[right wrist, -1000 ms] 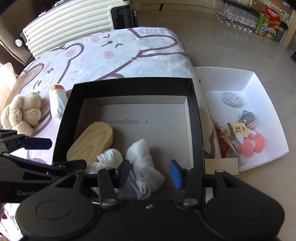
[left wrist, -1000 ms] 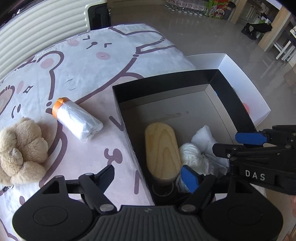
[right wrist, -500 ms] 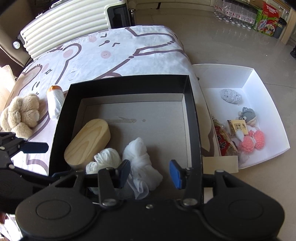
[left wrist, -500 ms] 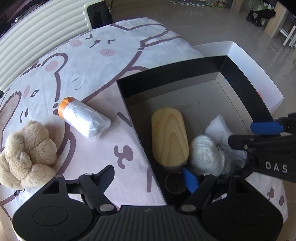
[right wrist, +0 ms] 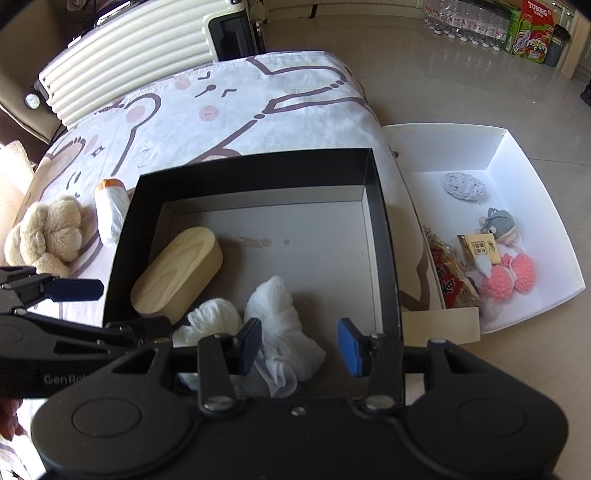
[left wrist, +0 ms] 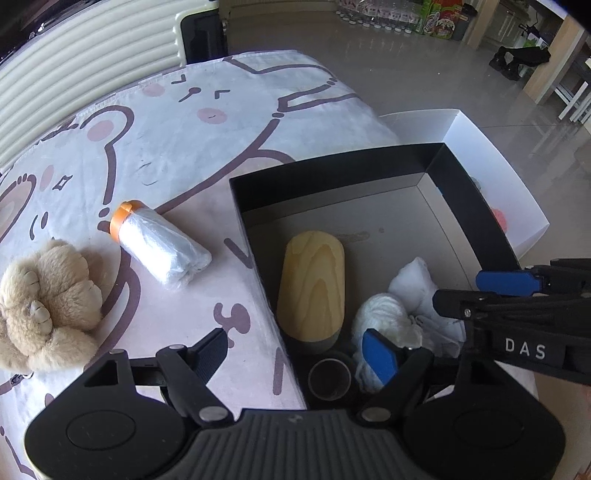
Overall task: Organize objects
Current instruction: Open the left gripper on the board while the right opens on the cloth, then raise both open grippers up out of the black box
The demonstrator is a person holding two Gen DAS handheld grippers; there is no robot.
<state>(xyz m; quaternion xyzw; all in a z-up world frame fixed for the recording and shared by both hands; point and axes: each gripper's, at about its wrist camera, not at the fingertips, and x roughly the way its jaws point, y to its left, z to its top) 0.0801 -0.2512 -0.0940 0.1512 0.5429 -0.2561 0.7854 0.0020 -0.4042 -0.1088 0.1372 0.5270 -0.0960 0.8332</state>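
black open cardboard box (right wrist: pixel 380 236) keeps its wooden oval case (right wrist: pixel 177 273) and white cloth bundles (right wrist: pixel 280 314); nothing has moved; both tongs, left tongs (left wrist: pixel 299 350) and right tongs (right wrist: pixel 299 345), stay apart, empty.

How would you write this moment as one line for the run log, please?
left claw: open, empty | right claw: open, empty | black box: wooden case, white bundles | outside: plush bear, plastic-wrapped roll

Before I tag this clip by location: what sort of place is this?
Probably a home, perhaps a living area: a cartoon-bear cloth covers the table, a ribbed suitcase stands behind it, and bottled water lines the tiled floor.
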